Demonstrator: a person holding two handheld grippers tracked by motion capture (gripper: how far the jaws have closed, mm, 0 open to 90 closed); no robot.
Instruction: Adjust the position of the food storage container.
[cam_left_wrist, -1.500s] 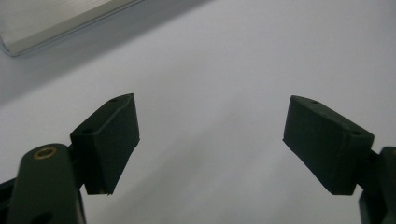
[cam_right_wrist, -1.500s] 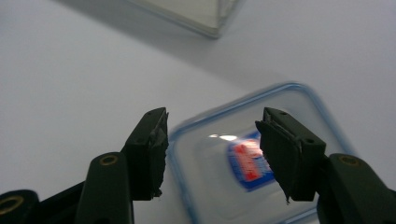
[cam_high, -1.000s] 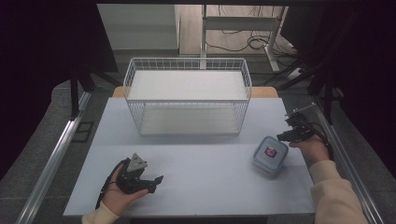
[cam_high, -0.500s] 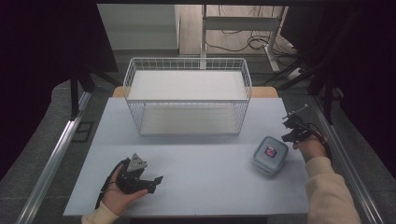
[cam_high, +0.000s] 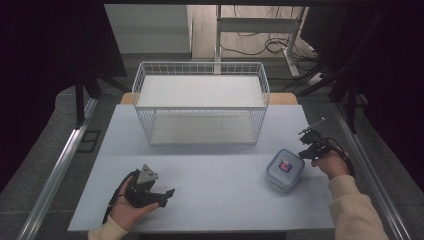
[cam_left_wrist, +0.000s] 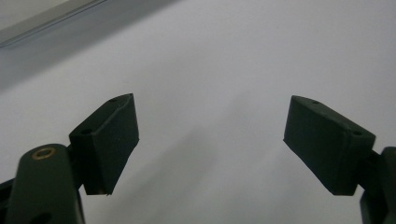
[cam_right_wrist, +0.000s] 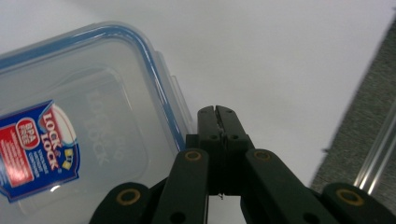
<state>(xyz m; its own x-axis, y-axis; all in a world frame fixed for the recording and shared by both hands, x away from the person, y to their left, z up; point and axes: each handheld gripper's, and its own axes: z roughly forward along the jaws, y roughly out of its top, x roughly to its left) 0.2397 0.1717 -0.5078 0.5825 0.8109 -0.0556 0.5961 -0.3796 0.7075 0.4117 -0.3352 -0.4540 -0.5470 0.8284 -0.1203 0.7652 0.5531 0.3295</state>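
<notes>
Our right tool (cam_right_wrist: 217, 112) has just clenched empty beside the Lock&Lock food container (cam_high: 284, 168), sitting near right on the tabletop (cam_high: 210, 165). Left tool (cam_left_wrist: 210, 140) rests released; wire basket (cam_high: 200, 107) awaits, container not yet lifted.

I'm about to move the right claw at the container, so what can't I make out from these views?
- Container: the right gripper view cuts off its left and near parts at the frame edges.
- Container contents: not readable in the high view, too small; the label covers part of the lid.
- Right claw: shut beside the container's side flap; whether it touches it is unclear.
- Left claw: open over bare table; its body is cut off below.
</notes>
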